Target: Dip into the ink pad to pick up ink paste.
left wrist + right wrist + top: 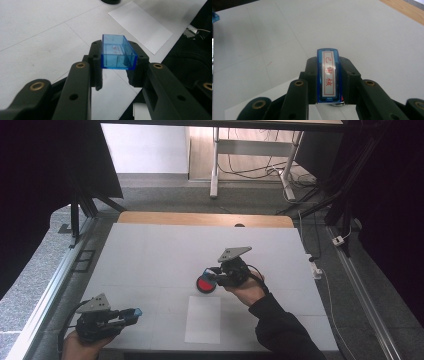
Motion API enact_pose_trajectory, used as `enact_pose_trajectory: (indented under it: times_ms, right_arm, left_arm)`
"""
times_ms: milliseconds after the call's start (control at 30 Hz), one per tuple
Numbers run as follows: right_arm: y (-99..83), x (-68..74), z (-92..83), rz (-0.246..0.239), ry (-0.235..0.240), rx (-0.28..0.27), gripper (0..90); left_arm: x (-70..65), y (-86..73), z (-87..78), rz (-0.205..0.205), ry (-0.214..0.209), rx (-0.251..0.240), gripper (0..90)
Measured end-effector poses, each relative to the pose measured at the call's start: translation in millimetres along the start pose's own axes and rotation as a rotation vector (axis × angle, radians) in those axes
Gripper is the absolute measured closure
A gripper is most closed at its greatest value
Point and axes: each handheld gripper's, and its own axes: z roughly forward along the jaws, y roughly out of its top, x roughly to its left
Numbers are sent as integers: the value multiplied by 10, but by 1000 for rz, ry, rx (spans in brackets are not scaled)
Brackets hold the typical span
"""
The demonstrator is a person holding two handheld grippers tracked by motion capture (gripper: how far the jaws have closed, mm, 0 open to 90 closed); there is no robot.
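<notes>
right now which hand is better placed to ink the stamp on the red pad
Right. The right gripper grips the blue stamp and sits beside the red ink pad. The left gripper holds the blue cap at the table's near-left corner.

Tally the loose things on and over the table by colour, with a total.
Blue: 2, the clear blue cap in the left gripper and the blue stamp in the right gripper.
Red: 1, the ink pad.
White: 1, the paper sheet.
Total: 4.

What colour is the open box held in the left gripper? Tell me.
Clear blue box, gripped by the left gripper; the left gripper view shows it best.
</notes>
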Motion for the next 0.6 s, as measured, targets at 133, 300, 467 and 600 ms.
enact_pose_trajectory:
  times_ms: [133, 300, 467, 600]
  right_arm:
    - [10, -30, 100, -2, -12, 24, 707]
    - [-13, -85, 196, 5, -26, 48, 708]
    - [-22, -130, 263, 11, -33, 65, 707]
    - [-32, -145, 319, 17, -30, 77, 708]
  left_arm:
    - [1, -1, -1, -1, 1, -1, 685]
    - [3, -1, -4, -7, 0, -3, 685]
    - [7, -2, -3, -11, 2, -3, 685]
    - [9, -2, -4, -14, 2, -4, 685]
